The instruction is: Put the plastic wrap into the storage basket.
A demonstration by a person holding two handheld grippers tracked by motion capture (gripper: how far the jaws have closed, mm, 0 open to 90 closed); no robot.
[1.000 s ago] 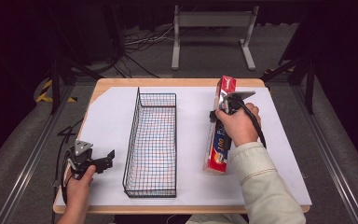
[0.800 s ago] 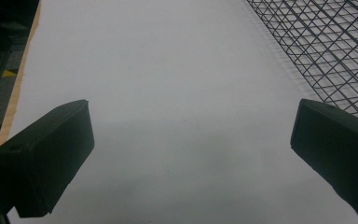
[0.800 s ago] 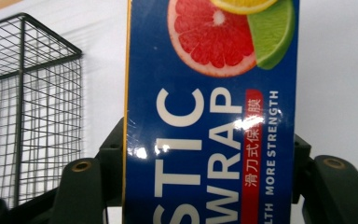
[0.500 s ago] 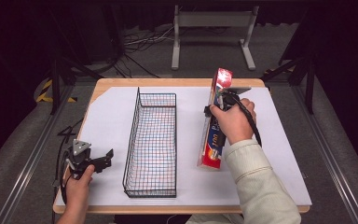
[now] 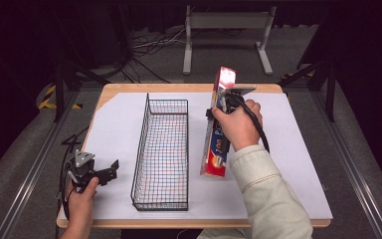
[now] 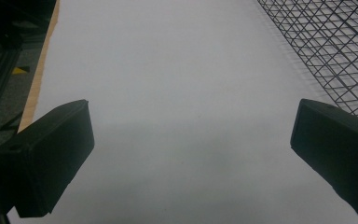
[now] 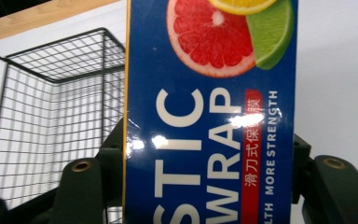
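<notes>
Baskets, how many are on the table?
1. The black wire basket stands on the white table cover, between the left gripper and the plastic wrap box that the right gripper holds tilted beside it. No other basket is in sight.

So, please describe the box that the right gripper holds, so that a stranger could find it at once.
On the white-covered table, look right of the long black wire basket. There the right gripper clamps a long, narrow plastic wrap box, tilted with its far end raised. It alone is colourful: blue, with citrus slices printed on it.
</notes>
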